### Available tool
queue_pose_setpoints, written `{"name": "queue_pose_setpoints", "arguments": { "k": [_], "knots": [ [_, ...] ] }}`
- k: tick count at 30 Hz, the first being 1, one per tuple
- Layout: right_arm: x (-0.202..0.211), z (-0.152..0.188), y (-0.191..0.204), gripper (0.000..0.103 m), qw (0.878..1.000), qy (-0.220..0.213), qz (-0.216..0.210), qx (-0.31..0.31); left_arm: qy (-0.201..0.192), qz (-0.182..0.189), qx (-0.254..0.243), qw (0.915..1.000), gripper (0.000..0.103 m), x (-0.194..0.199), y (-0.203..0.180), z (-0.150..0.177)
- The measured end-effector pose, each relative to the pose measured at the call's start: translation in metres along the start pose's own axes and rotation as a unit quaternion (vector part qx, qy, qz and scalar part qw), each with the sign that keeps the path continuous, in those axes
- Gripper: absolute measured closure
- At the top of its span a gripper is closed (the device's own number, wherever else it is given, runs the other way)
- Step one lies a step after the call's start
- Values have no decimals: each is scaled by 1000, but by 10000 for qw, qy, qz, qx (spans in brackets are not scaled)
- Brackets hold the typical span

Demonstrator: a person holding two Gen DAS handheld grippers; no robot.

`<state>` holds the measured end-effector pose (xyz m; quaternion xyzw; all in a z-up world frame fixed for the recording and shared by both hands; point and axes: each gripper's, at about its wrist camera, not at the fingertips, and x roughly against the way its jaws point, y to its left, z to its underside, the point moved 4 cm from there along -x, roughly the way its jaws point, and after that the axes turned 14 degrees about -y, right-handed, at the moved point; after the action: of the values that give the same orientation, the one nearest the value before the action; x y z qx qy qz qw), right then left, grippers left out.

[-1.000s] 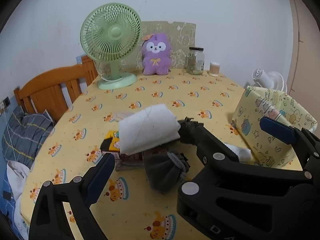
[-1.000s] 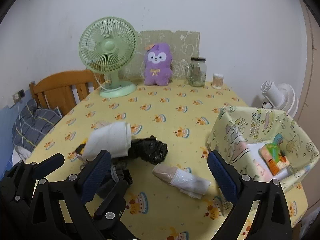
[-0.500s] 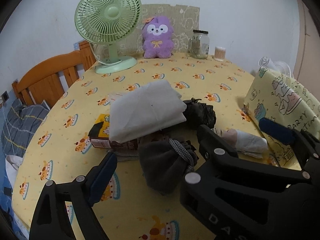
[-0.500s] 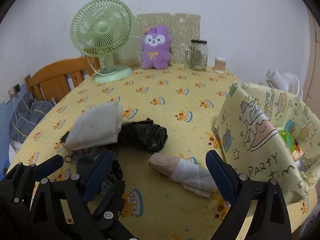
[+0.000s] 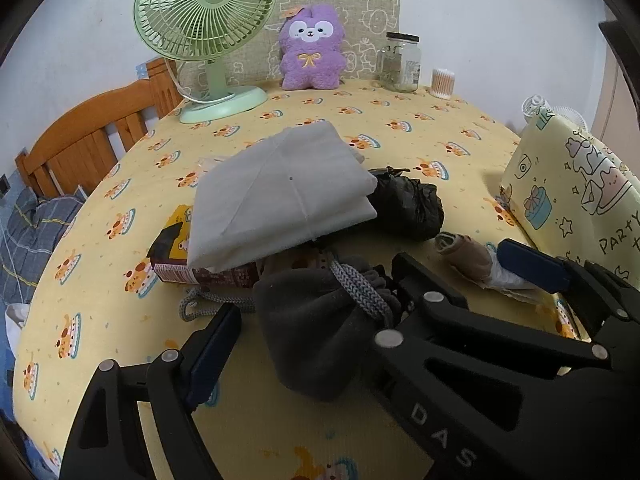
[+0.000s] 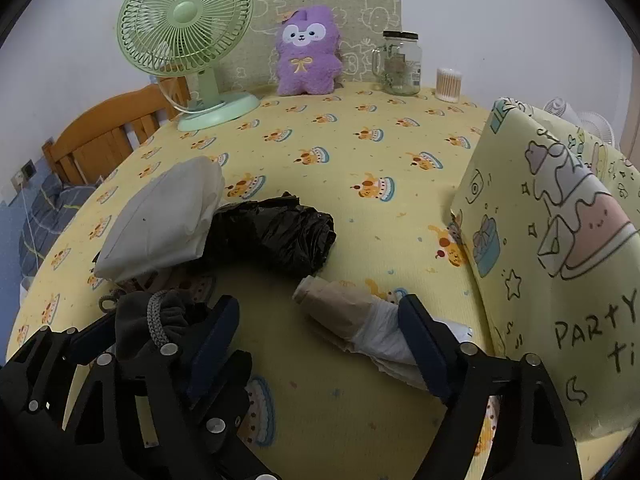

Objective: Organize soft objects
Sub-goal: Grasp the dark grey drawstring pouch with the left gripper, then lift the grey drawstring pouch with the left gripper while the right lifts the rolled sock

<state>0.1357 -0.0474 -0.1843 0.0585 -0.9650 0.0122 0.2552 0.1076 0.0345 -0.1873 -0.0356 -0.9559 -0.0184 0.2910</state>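
Both grippers have dropped closer to the yellow tablecloth [image 6: 360,152] since a second ago, their jaws narrowing.

Nearest, the left gripper [image 5: 316,320] straddles the dark grey drawstring pouch [image 5: 316,340], jaws closing around it but not visibly pressing yet. The right gripper [image 6: 320,320] brackets the rolled beige-and-white bundle [image 6: 352,320], also closing; whether its right pad already touches is hard to tell.

Judged from this, the pick-up step is in hand; next, each pair must pinch firmly and lift toward the cartoon-printed fabric bin [image 6: 560,240] at right.

Behind the pouch lie one printed box [image 5: 176,252] under one folded white cloth [image 5: 280,196], and one crumpled black plastic bag [image 6: 280,232].

Far back stand one green fan [image 6: 188,36], one purple plush toy [image 6: 306,52], one glass jar [image 6: 400,64] and one tub of cotton swabs [image 6: 449,84].
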Motion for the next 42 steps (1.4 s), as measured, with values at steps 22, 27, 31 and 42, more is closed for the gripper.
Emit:
{"name": "queue_pose_setpoints", "arguments": {
  "k": [22,27,31,42],
  "knots": [
    [5,-1,0,79,9998,90,-164,-51,-85,249,60,9996,42,5,-3,-2],
    [9,-2,3,82,9996,131,-247,-64,-61,251,102,9996,44,10,-3,-2],
    [16,-3,4,82,9996,83,-250,-94,-111,228,98,9996,44,16,-2,-4],
    [42,-17,4,82,9994,-169,-223,-186,-348,139,-6,9993,44,41,-4,-18]
  ]
}}
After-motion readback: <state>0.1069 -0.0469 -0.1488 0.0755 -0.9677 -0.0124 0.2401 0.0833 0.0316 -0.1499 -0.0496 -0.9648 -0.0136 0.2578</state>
